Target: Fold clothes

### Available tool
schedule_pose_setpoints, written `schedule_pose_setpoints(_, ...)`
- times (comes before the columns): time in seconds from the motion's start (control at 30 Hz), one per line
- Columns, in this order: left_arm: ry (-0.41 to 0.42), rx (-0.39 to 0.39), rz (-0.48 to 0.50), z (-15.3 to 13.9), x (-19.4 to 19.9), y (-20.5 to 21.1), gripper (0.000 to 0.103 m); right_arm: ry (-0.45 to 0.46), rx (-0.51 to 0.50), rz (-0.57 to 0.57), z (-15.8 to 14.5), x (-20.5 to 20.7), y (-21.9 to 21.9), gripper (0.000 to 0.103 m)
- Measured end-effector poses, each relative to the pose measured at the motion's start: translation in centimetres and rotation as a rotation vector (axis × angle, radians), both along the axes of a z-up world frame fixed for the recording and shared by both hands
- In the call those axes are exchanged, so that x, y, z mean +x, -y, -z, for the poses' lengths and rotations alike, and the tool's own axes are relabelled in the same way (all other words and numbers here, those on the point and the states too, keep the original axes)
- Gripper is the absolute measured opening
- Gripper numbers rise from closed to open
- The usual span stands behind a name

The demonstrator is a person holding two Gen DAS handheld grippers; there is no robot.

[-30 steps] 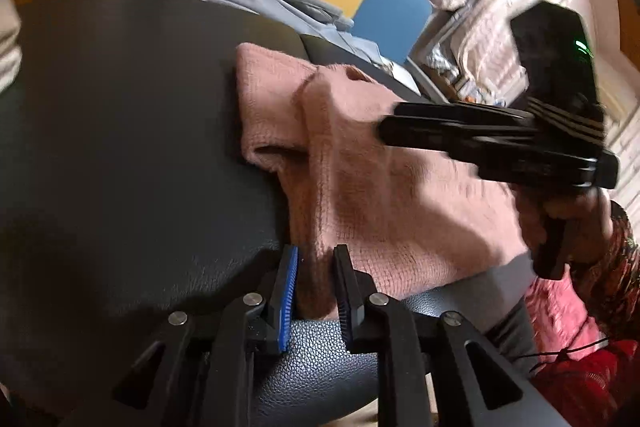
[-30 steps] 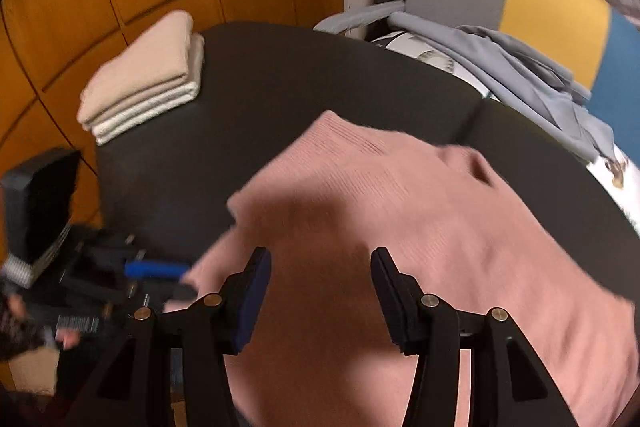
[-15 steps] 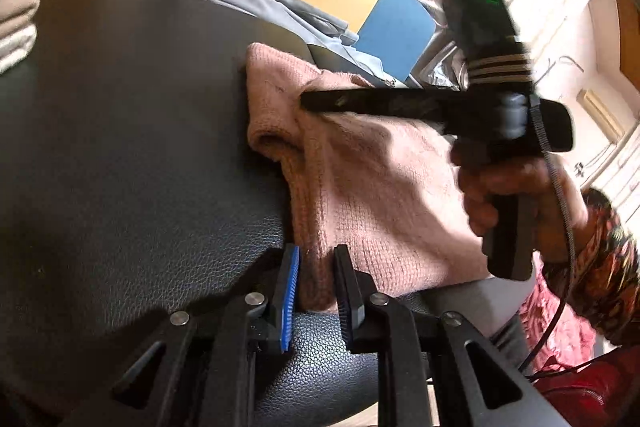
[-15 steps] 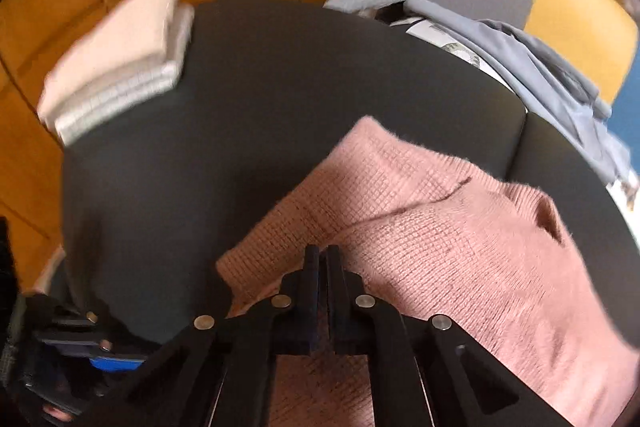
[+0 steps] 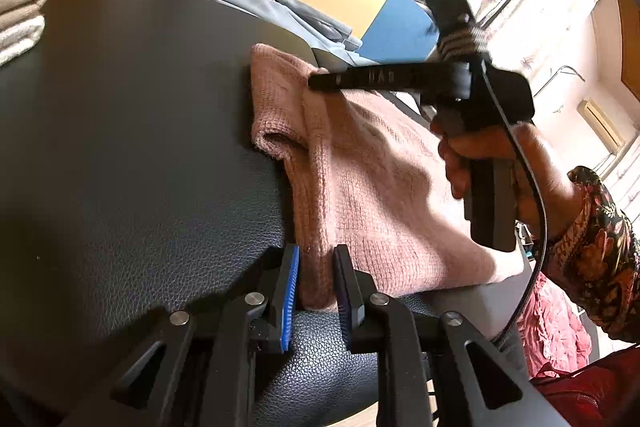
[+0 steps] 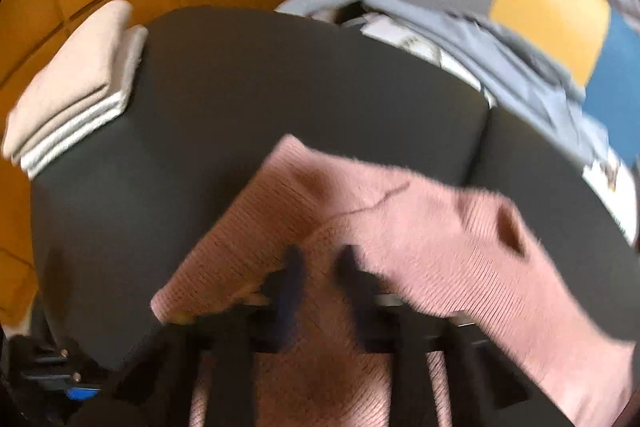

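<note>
My left jaws [image 5: 316,291] clench the near edge of the pink knitted sweater [image 5: 372,187], pinning it to the black leather seat [image 5: 132,147]. Farther along, my right jaws [image 6: 320,263] pinch a raised ridge of knit, probably to carry the next fold across. Folded towels [image 6: 76,83] wait beyond.

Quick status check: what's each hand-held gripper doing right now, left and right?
Left hand-held gripper: closed on the near edge of the pink sweater.
Right hand-held gripper: shut on a fold of the pink sweater; its jaws have just closed.
</note>
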State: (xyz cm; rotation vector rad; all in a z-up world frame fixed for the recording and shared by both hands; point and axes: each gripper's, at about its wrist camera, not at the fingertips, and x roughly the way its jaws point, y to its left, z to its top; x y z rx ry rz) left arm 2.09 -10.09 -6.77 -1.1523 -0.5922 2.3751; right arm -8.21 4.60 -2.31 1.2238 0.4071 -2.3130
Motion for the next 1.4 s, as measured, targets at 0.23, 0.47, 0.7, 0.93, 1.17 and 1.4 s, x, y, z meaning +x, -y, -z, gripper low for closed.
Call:
schedule_pose_setpoints(0.23,0.016,-0.009,-0.003,-0.5,0.4,0.0,0.017,-0.010,-0.037,-0.018,1.4,-0.1,0.6,0.009)
schedule_pose_setpoints(0.47,-0.121,-0.095,-0.107,-5.8,-0.2,0.1,0.016,-0.114,-0.309,0.096,-5.0,3.9,-8.9,0.056)
schedule_pose_setpoints(0.7,-0.130,-0.211,-0.024,-7.2,-6.2,-6.3,0.018,-0.058,-0.337,0.424,-3.9,6.2,-22.2,0.068)
schedule_pose_setpoints(0.93,-0.045,-0.413,-0.126,-4.2,-10.7,-9.8,0.018,-0.068,-0.292,0.522,-2.6,5.8,-29.8,0.057)
schedule_pose_setpoints(1.17,-0.077,-0.363,-0.167,-2.7,-10.7,-9.0,0.022,-0.045,-0.344,0.669,1.4,5.2,-34.9,0.062)
schedule_pose_setpoints(1.4,-0.126,-0.374,-0.130,-5.1,-8.4,-12.9,0.019,-0.137,-0.462,0.727,-2.1,10.0,-40.3,0.075)
